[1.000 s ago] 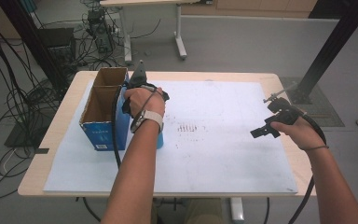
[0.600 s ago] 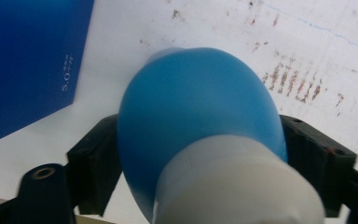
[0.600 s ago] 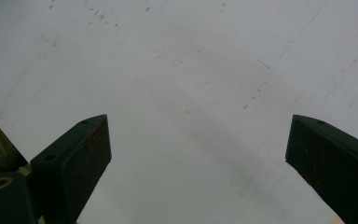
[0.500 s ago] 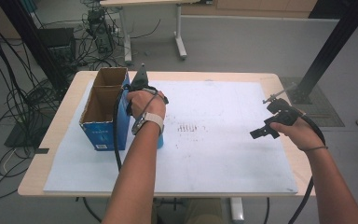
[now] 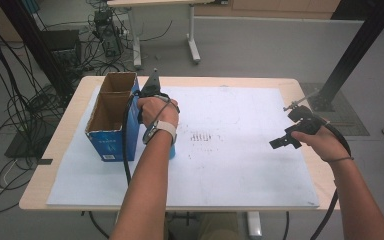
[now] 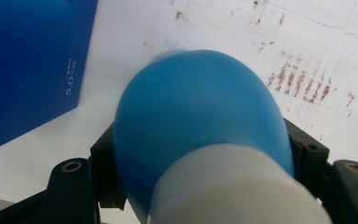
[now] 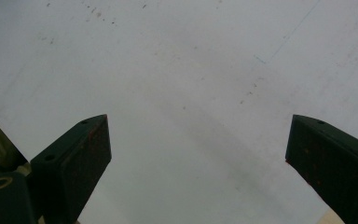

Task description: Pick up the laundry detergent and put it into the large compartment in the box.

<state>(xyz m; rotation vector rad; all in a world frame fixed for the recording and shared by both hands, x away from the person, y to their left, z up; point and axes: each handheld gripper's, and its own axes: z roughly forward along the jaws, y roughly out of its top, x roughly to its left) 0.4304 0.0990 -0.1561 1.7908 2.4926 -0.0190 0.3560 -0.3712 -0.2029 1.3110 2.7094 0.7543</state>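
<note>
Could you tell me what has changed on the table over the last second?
Very little. The left tool stays shut on the blue bottle beside the blue cardboard box, with at most a slight shift of the hand. The right tool remains open and empty above the white sheet at the table's right side. The box has not moved.

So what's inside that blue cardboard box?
The blue box is open on top, and the high view shows brown inner walls in two compartments. Their bottoms are in shadow, so I cannot tell whether anything lies down there.
</note>
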